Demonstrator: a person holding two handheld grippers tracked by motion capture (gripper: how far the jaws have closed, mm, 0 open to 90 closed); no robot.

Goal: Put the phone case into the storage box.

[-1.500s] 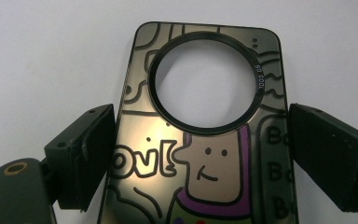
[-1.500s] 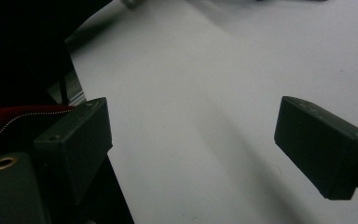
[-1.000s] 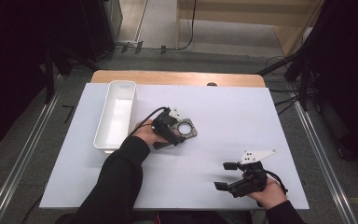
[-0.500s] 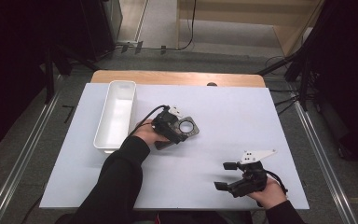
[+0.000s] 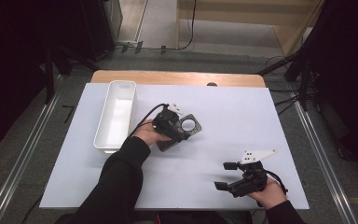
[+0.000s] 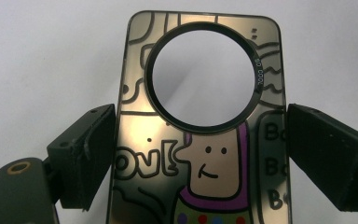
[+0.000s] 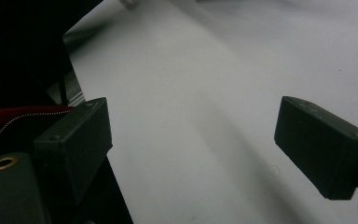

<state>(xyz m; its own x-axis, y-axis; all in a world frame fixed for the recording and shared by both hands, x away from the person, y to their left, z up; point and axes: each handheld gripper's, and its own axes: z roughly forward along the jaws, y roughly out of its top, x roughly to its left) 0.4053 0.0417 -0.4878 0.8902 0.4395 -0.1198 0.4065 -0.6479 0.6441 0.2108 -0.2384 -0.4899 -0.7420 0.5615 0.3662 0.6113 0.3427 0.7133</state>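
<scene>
The phone case (image 6: 200,154) looked like glossy, mirror-smooth plastic with a golden metallic sheen, printed with black outlines and purple cartoon patches; a shiny black ring (image 6: 203,77) rimmed its round opening. The left tongs (image 6: 200,163) had matt black pads (image 6: 86,154) with a slightly rough, moulded plastic look, and a brass-coloured metal insert sat in the housing. The right tongs (image 7: 193,149) showed the same dull black plastic. The bench (image 5: 223,121) carried a smooth, matt white sheet, with bare wood at its far edge. The tray (image 5: 103,137) at the left was white, faintly glossy plastic.
</scene>
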